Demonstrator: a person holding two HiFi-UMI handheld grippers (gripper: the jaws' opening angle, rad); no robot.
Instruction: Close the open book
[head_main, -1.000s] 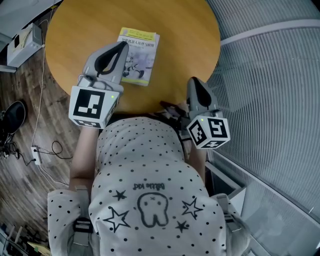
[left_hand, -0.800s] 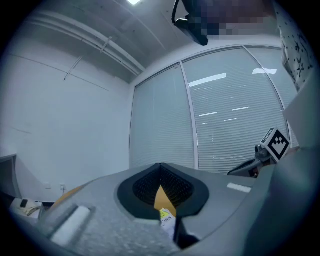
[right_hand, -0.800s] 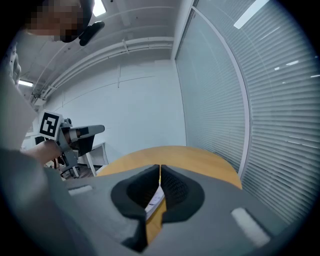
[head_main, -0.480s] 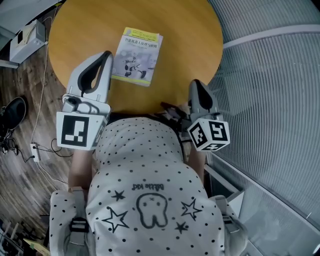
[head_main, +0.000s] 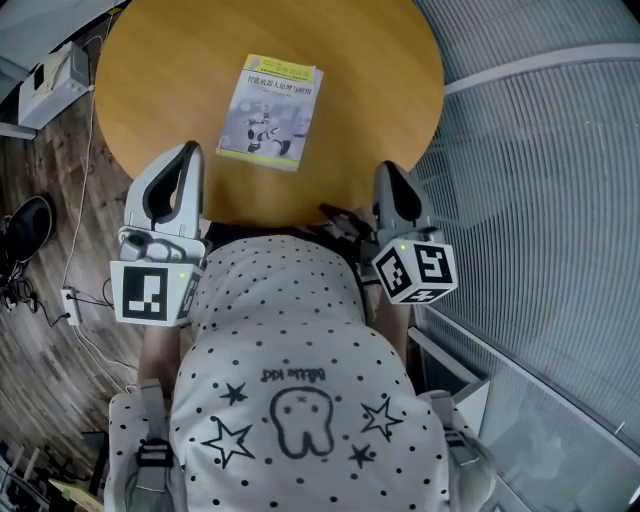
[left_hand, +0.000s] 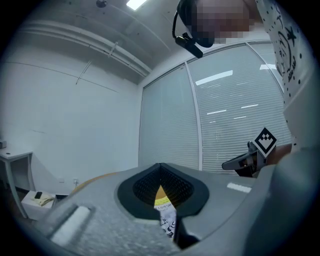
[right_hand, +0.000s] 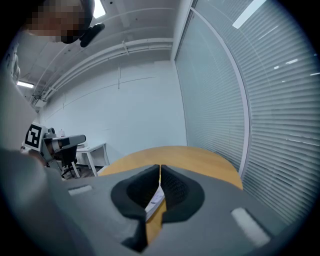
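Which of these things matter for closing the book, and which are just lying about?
Part of the job: book, lying closed on the round table; left gripper and right gripper, both shut, holding nothing.
Just lying about: dark shoe, power strip, white box.

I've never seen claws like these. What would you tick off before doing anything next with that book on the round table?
1. Book closed, cover facing up: ok.
2. Book lying fully on the table, away from its rim: ok.
3. Left claw apart from the book, near the table's near edge: ok.
4. Left claw jaws together with nothing gripped: ok.
5. Right claw jaws together, holding nothing, clear of the book: ok.
6. Pages inside lying flat, none folded: cannot tell.
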